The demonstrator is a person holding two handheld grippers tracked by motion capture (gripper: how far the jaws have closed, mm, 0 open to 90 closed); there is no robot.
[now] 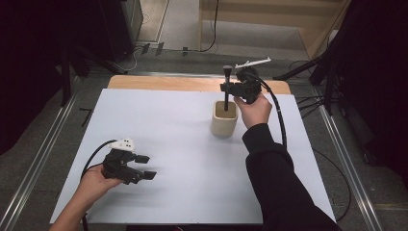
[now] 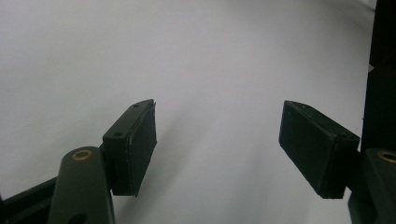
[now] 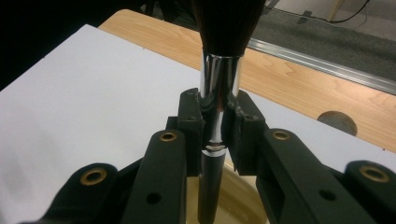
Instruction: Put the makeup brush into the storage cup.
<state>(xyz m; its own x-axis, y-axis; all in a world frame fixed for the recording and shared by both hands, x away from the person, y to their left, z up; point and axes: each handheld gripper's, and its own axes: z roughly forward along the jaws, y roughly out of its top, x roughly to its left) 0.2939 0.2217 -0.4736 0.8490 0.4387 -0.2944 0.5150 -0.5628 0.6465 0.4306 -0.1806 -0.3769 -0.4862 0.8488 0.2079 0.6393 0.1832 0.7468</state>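
Landmark: the cup (image 1: 224, 119), standing on the tabletop (image 1: 183, 144), right of its centre and toward the far edge. Your brush (image 1: 226, 89) stands upright in the cup, lower end inside, upper end above the rim. Your right gripper (image 1: 230, 88) sits just above the cup, jaws closed on the brush stem from the cup's right side. Your left gripper (image 1: 144, 166) lies well apart from the cup, to its left and nearer to you, low over bare tabletop, jaws spread with nothing between them.
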